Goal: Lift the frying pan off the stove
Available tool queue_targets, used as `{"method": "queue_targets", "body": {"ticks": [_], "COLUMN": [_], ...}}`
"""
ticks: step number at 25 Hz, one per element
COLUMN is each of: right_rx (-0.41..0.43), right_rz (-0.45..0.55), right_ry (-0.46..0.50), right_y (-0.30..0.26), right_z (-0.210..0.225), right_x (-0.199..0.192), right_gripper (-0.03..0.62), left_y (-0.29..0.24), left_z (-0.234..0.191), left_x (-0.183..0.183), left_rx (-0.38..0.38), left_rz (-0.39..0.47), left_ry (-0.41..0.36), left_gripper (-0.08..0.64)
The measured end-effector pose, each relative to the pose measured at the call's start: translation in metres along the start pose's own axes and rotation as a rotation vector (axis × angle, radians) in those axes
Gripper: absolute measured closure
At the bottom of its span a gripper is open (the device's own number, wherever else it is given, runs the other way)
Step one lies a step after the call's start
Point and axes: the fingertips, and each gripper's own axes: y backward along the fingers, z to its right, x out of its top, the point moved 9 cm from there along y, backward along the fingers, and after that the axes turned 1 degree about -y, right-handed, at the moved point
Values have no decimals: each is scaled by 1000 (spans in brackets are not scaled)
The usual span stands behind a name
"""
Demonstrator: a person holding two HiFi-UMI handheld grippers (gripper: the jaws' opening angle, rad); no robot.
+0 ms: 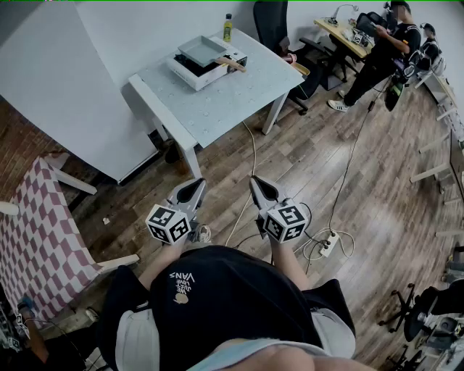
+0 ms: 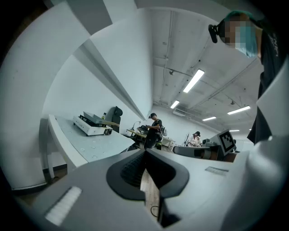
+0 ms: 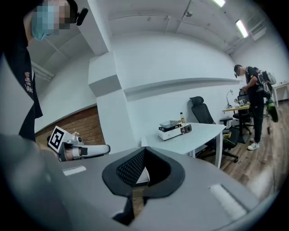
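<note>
A grey square frying pan (image 1: pixel 200 48) with a wooden handle (image 1: pixel 230 64) sits on a white portable stove (image 1: pixel 206 71) at the far end of a pale table (image 1: pixel 217 101). Both grippers are held low in front of the person, well short of the table and over the wooden floor. My left gripper (image 1: pixel 196 186) is shut with nothing in it. So is my right gripper (image 1: pixel 256 182). The left gripper view shows the pan (image 2: pixel 95 117) on the stove (image 2: pixel 91 127) far off beyond its closed jaws (image 2: pixel 145 154). The right gripper view shows the pan (image 3: pixel 170 123) and stove (image 3: pixel 174 131) past its closed jaws (image 3: pixel 143 152).
A bottle (image 1: pixel 228 27) stands behind the stove, by a black office chair (image 1: pixel 271 22). A person (image 1: pixel 383 52) works at a desk at the back right. A checkered chair (image 1: pixel 40 232) is at the left. A power strip (image 1: pixel 328 244) and cables lie on the floor.
</note>
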Motion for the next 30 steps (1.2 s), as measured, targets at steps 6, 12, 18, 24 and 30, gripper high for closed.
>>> {"method": "queue_targets", "body": {"ticks": [6,12,18,24,30], "right_rx": [-29,-49,-78,-103,-26], "right_rz": [14,105,124,101,38], "right_ry": [-17,-154,-290,-331,-287], "right_y": [-30,-58,-72,-76,-98], "right_z": [-2,-1,4,51,110], "right_x": [5,12,10,15,39], "right_gripper": [588,515,455,437,430], "left_y": [-9,-22,-30,-67,-115], "left_z": [-31,-56,-88,-86,-80], "left_x": [11,22,28,26,31], "left_rx": [-50,-168,-178,-170,-97], "left_rz": [-3,11,-39,-52,-7], "left_ry": [7,49,88,133,177], "left_gripper": [558,473,389,373,359]}}
